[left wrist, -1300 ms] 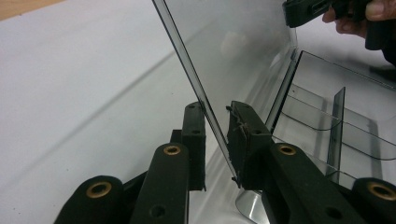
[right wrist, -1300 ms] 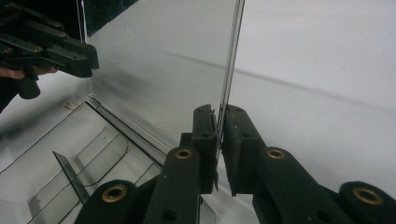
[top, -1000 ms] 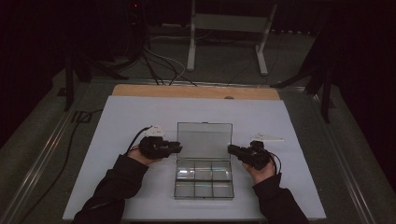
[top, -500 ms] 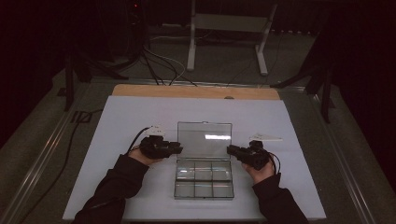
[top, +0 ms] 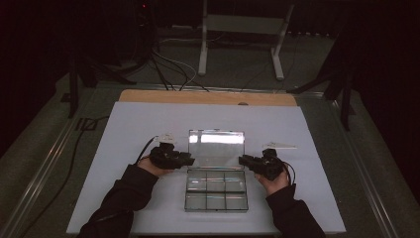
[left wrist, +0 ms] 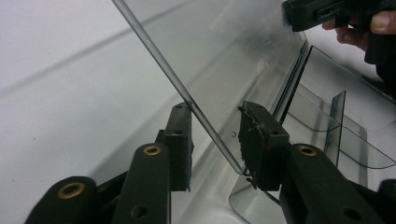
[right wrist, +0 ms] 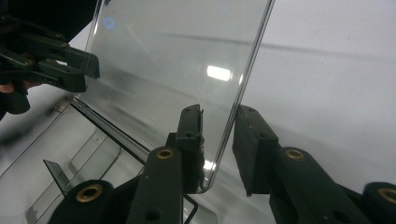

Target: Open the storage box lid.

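A clear plastic compartment box (top: pixel 216 209) lies on the white table cover, its lid (top: pixel 216 146) swung up and leaning back. My left gripper (top: pixel 190 160) is at the lid's left edge and my right gripper (top: pixel 241 159) at its right edge. In the left gripper view the lid's edge (left wrist: pixel 205 123) runs between the jaws of my left gripper (left wrist: pixel 217 140), with gaps beside it. In the right gripper view the lid's edge (right wrist: pixel 231 121) stands between the jaws of my right gripper (right wrist: pixel 219 144), clear of the right pad. Both pairs of jaws have just been opening.
The box base has several empty compartments (top: pixel 216 181). The white cover (top: pixel 124 129) spreads wide around the box, with a wooden table edge (top: pixel 208 97) behind it. Cables (top: pixel 168 74) and a stand's metal legs (top: pixel 277 54) are on the floor beyond.
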